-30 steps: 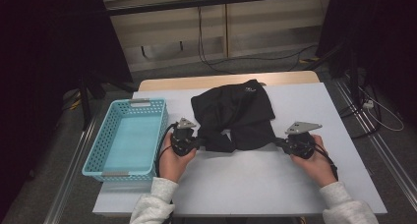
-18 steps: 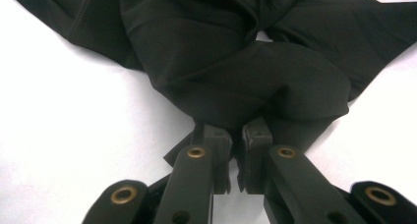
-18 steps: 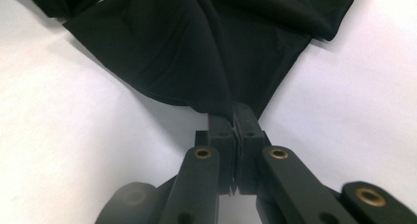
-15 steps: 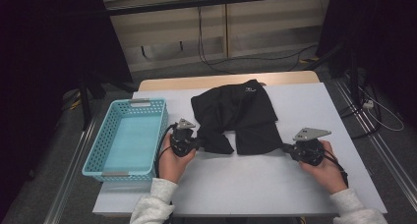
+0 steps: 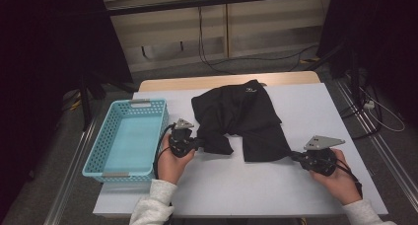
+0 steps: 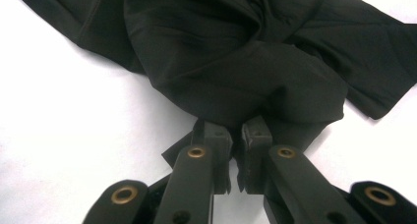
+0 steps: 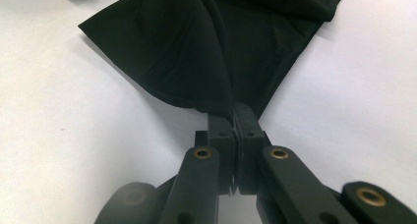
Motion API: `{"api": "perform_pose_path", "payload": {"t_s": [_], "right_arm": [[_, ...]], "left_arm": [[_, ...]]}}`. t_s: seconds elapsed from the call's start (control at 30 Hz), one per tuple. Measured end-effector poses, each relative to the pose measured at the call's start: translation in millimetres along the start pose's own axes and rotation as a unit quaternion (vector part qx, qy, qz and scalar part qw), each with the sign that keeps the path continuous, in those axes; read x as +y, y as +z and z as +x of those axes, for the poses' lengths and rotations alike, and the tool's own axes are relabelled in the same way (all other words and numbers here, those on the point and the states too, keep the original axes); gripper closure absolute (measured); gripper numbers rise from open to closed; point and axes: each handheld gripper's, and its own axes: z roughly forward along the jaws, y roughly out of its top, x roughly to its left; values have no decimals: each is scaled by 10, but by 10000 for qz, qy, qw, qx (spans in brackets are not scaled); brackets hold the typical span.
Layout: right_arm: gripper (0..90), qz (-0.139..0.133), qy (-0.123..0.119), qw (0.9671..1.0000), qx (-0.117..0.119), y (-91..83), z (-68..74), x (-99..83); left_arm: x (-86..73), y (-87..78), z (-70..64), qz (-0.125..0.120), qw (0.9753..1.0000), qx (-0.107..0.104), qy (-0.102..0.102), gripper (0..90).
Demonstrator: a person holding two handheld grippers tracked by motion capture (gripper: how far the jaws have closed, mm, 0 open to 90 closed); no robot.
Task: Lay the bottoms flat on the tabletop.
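High view shows one white table with one black cloth lying on it, near the middle. The cloth is crumpled and has a small white mark near its far edge. One blue basket sits on the left part of the table, just beside the cloth's side but not touching it.

Two hands come in from the bottom, and each one holds one gripper. The left gripper sits between the basket and the cloth. It pinches the near left corner of the cloth. The right gripper sits near the right side of the table. It pinches the near right corner of the cloth, and that corner is pulled out into a point.

Left gripper view shows two black jaws squeezed on a thick bunch of the cloth, with a thin gap left between them lower down. Right gripper view shows two black jaws pressed tight together on a thin fold of the cloth. Both grippers lie low, close to the table top.
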Motion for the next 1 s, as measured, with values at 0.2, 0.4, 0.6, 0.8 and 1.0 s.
{"api": "perform_pose_path", "payload": {"t_s": [0.2,0.4,0.6,0.8,1.0], "right_arm": [[883,-85,24,9999,48,-50,-34,14],[872,23,78,9999,104,7,-58,-19],[880,-10,13,9998,186,-5,-38,12],[882,-329,144,9991,231,-138,-72,74],[873,-274,270,9990,213,-170,-171,5]], "left_arm": [[7,-33,33,-56,10000,29,-18,850],[0,-26,34,-29,10000,6,-23,850],[32,-76,11,-103,9999,-19,-17,852],[77,-168,20,-252,9997,38,-4,853],[55,-147,43,-240,9997,50,-34,853]]}}
